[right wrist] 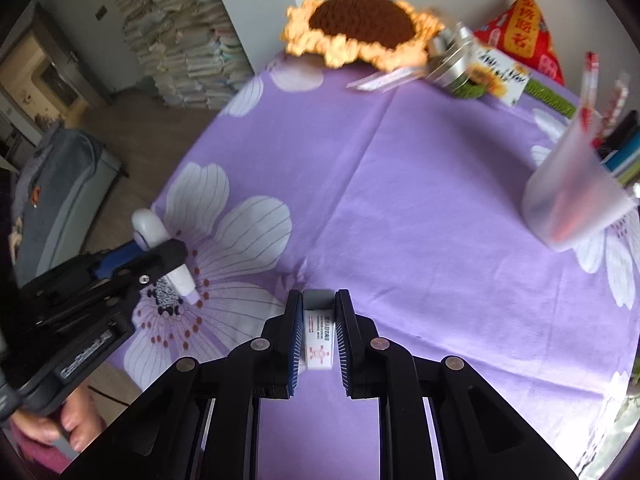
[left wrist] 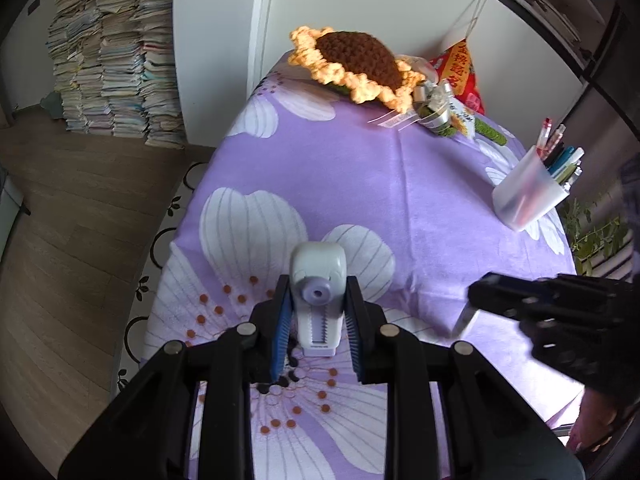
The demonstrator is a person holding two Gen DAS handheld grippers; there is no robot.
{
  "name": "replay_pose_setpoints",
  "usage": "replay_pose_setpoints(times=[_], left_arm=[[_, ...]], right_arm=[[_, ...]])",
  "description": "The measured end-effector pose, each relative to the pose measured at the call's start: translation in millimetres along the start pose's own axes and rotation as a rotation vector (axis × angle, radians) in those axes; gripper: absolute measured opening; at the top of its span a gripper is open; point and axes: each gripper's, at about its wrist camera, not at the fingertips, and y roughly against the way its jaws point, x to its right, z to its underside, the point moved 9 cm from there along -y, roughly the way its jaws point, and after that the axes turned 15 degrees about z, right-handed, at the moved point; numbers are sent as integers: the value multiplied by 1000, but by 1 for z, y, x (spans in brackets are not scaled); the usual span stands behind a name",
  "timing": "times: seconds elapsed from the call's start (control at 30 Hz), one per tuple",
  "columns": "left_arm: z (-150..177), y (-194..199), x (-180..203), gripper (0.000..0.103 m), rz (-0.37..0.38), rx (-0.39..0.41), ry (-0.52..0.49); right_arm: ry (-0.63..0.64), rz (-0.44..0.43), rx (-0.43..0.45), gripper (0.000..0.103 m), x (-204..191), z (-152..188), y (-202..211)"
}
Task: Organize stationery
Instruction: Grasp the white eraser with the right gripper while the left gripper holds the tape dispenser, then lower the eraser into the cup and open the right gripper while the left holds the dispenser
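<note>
Pinched between the left gripper pads at 6 o'clock, a white pencil sharpener is held over the purple floral tablecloth. A white eraser is clamped by the right gripper. Farther off, at 2 o'clock, a frosted pen cup is seen.

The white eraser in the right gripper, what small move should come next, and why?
Probably carry the white eraser in its printed sleeve toward the frosted plastic pen cup. The right gripper is already shut on it above the purple floral tablecloth, and the cup already holds pens.
</note>
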Motion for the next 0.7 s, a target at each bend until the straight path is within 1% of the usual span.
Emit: replay_pose_setpoints(times=[0.1,0.17,0.23,0.33,0.43,0.53,0.6,0.7], left_arm=[[-4,1,11,24,17,9,-23],[-7,1,20,24,26,14,-43],[-10,0,29,24,36,14,-58],[-11,-1,40,23,54,11,-73],[-11,-2,49,23,58,10,-88],[-10,-3,55,23,59,7,-93],[-9,-5,58,23,59,5,-96],[-9,-5,62,23,56,5,-101]], right_arm=[[-27,5,80,17,21,0,27],[-54,36,137,17,36,-1,45],[-123,56,198,17,60,-6,63],[-219,79,269,17,97,-23,84],[-293,116,314,17,136,-39,103],[-344,152,350,17,166,-58,114],[-361,186,350,17,181,-68,112],[-361,228,329,17,192,-77,99]])
